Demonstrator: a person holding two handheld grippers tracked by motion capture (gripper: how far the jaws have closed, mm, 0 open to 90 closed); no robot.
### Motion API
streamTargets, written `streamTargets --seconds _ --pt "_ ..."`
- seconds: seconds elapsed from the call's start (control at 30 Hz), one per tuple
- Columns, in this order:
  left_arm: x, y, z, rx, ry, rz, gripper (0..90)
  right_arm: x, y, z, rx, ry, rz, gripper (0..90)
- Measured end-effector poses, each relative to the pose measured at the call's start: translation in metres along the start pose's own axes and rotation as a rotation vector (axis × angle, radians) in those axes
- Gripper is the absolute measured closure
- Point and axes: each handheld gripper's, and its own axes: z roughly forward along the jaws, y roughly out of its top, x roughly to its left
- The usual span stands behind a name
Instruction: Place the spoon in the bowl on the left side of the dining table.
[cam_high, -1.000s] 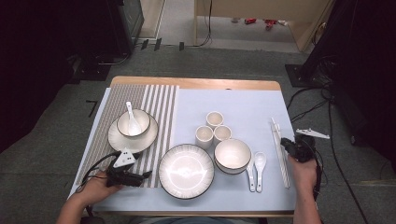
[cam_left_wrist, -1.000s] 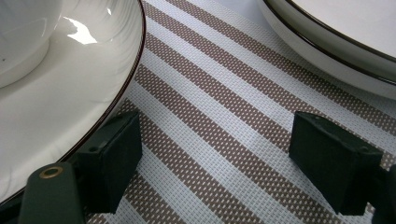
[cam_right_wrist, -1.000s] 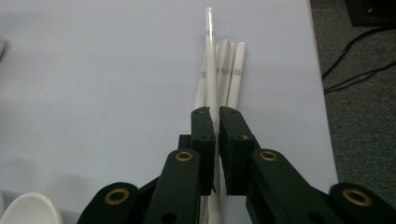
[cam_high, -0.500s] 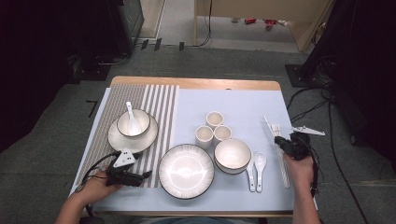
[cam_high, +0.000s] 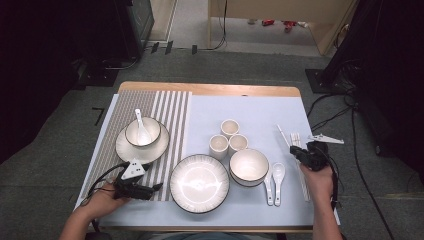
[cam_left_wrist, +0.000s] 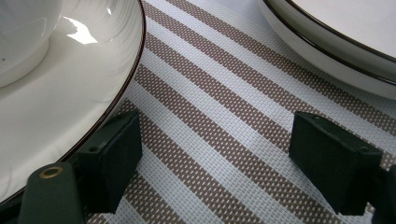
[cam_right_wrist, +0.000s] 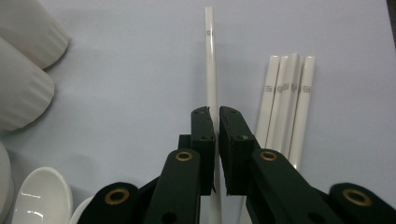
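My right gripper is shut on a white chopstick, which runs on past the jaws over the pale blue mat. In the high view the right gripper sits at the table's right side, and the held chopstick points away and to the left. Several more white chopsticks lie side by side just right of it. My left gripper stands open low over the striped placemat, nothing between its pads. Seen from above, the left gripper rests near the front left edge.
A bowl with a spoon sits on a plate on the placemat. A large plate, a bowl, three small cups and two white spoons crowd the table's middle. The table's right edge is close to my right hand.
The right gripper has shifted slightly left with the chopstick, whose far end has swung out from the row of chopsticks. The left gripper has stayed still.
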Motion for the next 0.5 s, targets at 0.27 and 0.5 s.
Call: streamTargets --seconds 0.27,0.5 --pt "0.000 0.000 0.000 0.000 0.000 0.000 17.6 0.008 0.002 0.003 0.014 0.019 -0.028 85.4" --pt "0.000 0.000 0.000 0.000 0.000 0.000 17.5 0.014 0.004 0.003 0.015 0.034 -0.044 85.4"
